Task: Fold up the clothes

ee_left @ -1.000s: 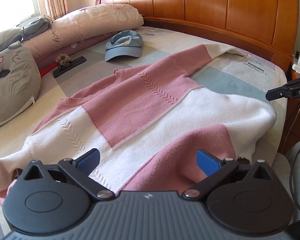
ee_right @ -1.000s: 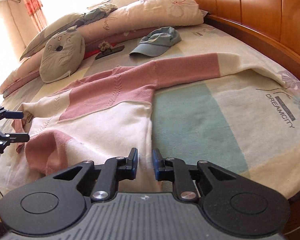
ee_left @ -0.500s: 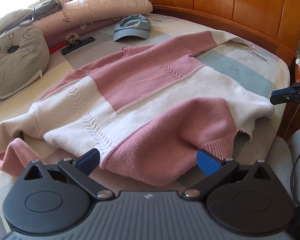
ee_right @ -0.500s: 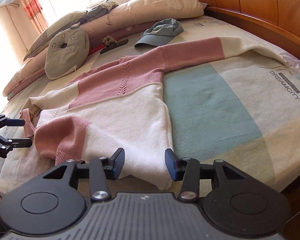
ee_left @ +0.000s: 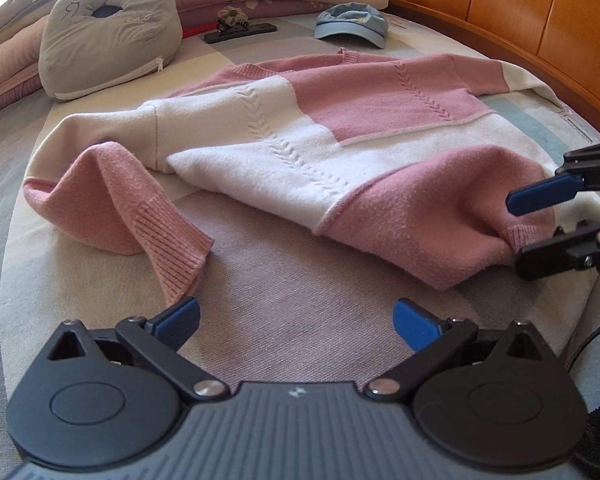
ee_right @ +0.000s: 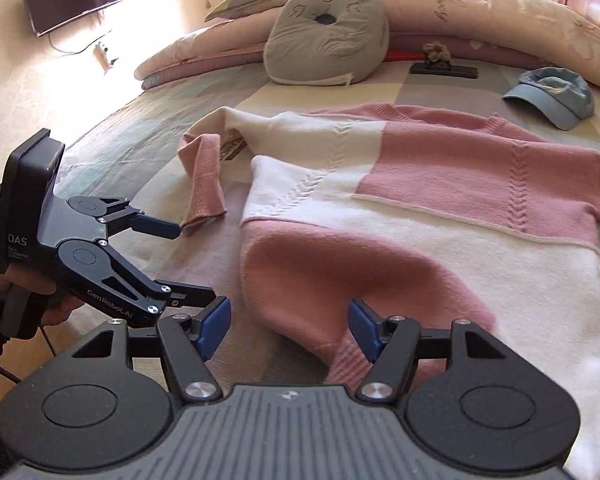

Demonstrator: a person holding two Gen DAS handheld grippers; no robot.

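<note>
Both grippers now hang over the near edge of the bed (ee_left: 80,280). The right gripper (ee_right: 288,326), pressed together a second ago, is opening over the sweater's (ee_left: 340,152) pink hem. The left gripper (ee_left: 296,322) stays spread, nothing between, now nearer the sleeve cuff (ee_left: 180,256).

Pink/white sweater (ee_right: 440,208) spread centre frame on bed (ee_right: 140,140); right gripper (ee_right: 288,326) btm centre, jaws opening, pink cuff between; left gripper (ee_right: 188,262) seen at left.
</note>
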